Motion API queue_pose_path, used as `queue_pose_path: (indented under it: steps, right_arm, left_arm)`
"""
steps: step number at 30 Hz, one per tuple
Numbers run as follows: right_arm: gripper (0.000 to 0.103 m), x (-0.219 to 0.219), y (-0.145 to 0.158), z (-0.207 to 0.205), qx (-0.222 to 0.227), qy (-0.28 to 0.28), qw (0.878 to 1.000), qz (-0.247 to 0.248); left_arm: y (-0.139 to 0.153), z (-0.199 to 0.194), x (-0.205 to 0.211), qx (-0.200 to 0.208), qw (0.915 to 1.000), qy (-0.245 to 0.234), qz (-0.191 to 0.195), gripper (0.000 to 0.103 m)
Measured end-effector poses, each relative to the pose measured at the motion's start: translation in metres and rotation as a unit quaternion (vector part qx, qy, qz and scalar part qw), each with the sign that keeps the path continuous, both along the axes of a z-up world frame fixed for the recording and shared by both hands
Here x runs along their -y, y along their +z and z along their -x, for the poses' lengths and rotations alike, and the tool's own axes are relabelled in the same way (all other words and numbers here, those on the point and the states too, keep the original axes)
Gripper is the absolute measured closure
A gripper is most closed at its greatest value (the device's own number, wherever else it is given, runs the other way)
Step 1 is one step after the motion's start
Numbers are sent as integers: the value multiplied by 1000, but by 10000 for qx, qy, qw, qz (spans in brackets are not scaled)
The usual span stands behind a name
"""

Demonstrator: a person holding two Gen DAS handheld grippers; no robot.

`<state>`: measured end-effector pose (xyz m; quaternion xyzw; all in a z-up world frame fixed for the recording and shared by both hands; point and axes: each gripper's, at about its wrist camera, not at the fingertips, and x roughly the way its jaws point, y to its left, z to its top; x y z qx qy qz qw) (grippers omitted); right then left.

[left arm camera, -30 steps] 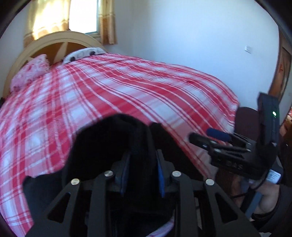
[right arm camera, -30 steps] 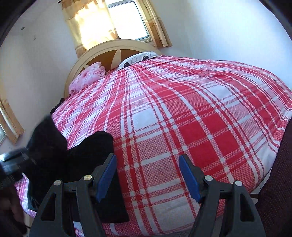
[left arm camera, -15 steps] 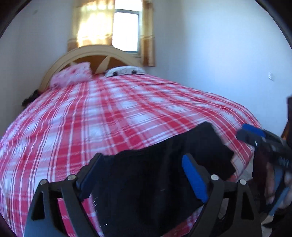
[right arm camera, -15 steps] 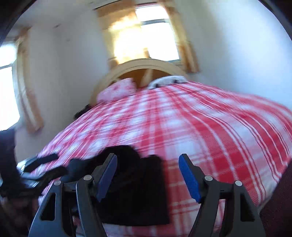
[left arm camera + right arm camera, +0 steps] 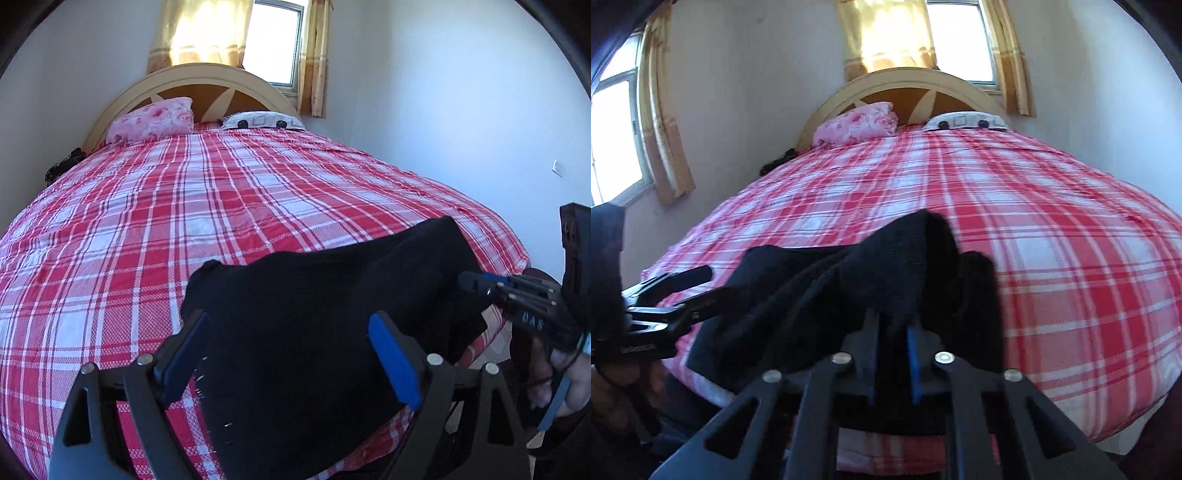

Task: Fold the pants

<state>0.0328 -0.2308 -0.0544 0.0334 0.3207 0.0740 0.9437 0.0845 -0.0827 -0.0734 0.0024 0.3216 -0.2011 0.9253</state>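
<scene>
The black pants (image 5: 317,317) lie bunched at the near edge of the red plaid bed (image 5: 184,221). My left gripper (image 5: 291,354) is open, its blue pads wide apart above the pants, holding nothing. My right gripper (image 5: 892,354) is shut on a raised fold of the pants (image 5: 886,266) and lifts it off the bedspread (image 5: 1052,240). The right gripper also shows at the right edge of the left wrist view (image 5: 476,284), at the pants' right end. The left gripper shows at the left of the right wrist view (image 5: 701,286), beside the pants.
A pink pillow (image 5: 151,120) and a white patterned pillow (image 5: 262,120) lie by the wooden headboard (image 5: 207,79). Curtained windows are behind the bed and on the left wall (image 5: 613,136). A dark item (image 5: 64,164) sits at the bed's far left edge.
My left gripper let go of the pants and opened. My right gripper, open a second ago, moved left to the pants and shut on a fold, lifting it.
</scene>
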Motion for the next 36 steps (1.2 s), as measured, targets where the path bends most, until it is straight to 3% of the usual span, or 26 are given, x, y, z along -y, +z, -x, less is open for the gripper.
queue_pose_path:
  steps: [1, 4, 7, 9, 11, 12, 16, 19, 22, 27, 31, 36]
  right_arm:
    - [93, 9, -1, -2, -99, -217, 9995, 183]
    - [94, 38, -9, -6, -565, -462, 9973, 47]
    - [93, 48, -24, -10, -1032, -301, 9942, 29]
    - [90, 51, -19, -10, -1008, -237, 9946, 10]
    - [61, 53, -10, -7, -1009, -373, 9942, -45]
    - [57, 52, -6, -7, -937, -483, 9944, 28]
    - [57, 38, 27, 14, -28, -813, 9957, 439]
    - [56, 16, 40, 20, 417, -99, 9991, -31]
    - [56, -5, 27, 12, 108, 563, 9979, -287]
    - [56, -11, -21, 2, -782, 261, 9960, 357]
    - [56, -6, -22, 17, -722, 388, 9952, 533]
    - [56, 10, -3, 24, -366, 247, 9990, 52]
  left_arm:
    - [-1, 0, -2, -36, 10000, 25, 10, 13]
    - [-5, -2, -6, -88, 9999, 87, 15, 13]
    - [-13, -5, -5, -193, 9997, 136, -114, 9]
    - [-16, -4, -4, -212, 9996, 120, -157, 9]
    - [-19, -4, -2, -215, 9994, 107, -253, 9]
    - [-19, -3, -1, -208, 9994, 89, -255, 9]
    - [-20, 0, 3, -176, 9993, 30, -340, 9]
    - [-24, 0, 5, -198, 9989, 20, -434, 9]
    - [-27, -1, 5, -236, 9984, 30, -519, 8]
    - [-31, -3, 1, -348, 9984, 63, -446, 5]
    - [-38, -10, -4, -524, 9980, 110, -332, 3]
    - [-40, -11, -10, -545, 9978, 172, -326, 2]
